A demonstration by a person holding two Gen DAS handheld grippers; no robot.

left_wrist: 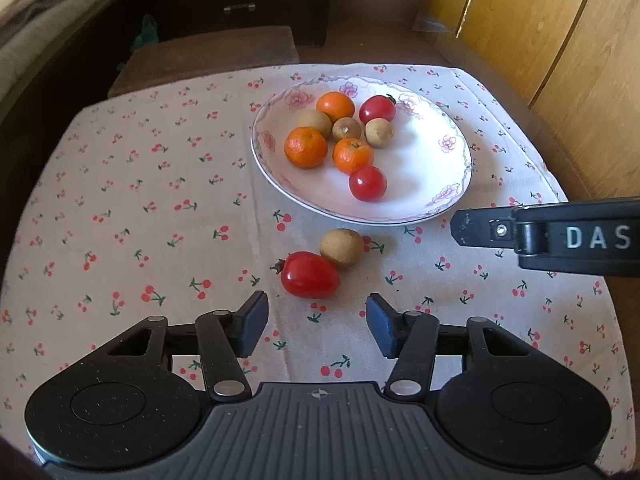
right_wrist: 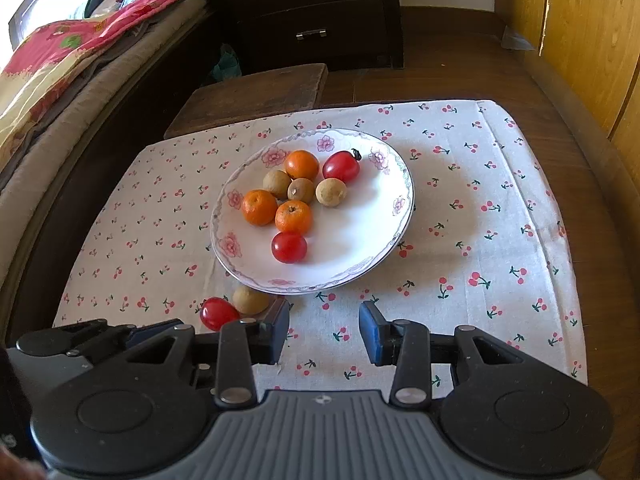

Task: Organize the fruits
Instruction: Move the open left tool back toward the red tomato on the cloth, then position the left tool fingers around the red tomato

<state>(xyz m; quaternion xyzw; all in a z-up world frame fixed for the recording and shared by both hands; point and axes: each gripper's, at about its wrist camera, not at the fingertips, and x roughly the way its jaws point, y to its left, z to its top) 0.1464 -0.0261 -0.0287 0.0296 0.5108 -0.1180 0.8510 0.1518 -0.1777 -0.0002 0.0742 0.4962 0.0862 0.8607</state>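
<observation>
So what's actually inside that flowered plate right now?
The flowered plate holds three oranges, two red tomatoes and three small brown fruits. Nothing hides beneath them that I can see; another tomato and brown fruit lie outside.

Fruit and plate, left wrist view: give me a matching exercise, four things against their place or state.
Things:
1. elongated tomato
2. plate
3. left gripper
4. lone brown fruit

Places or states:
A. on the cloth, touching the tomato, nearer the plate
B. holds eight fruits
C. on the cloth, just ahead of the open jaws
D. open, nothing between the jaws

Pairs: 1-C, 2-B, 3-D, 4-A
</observation>
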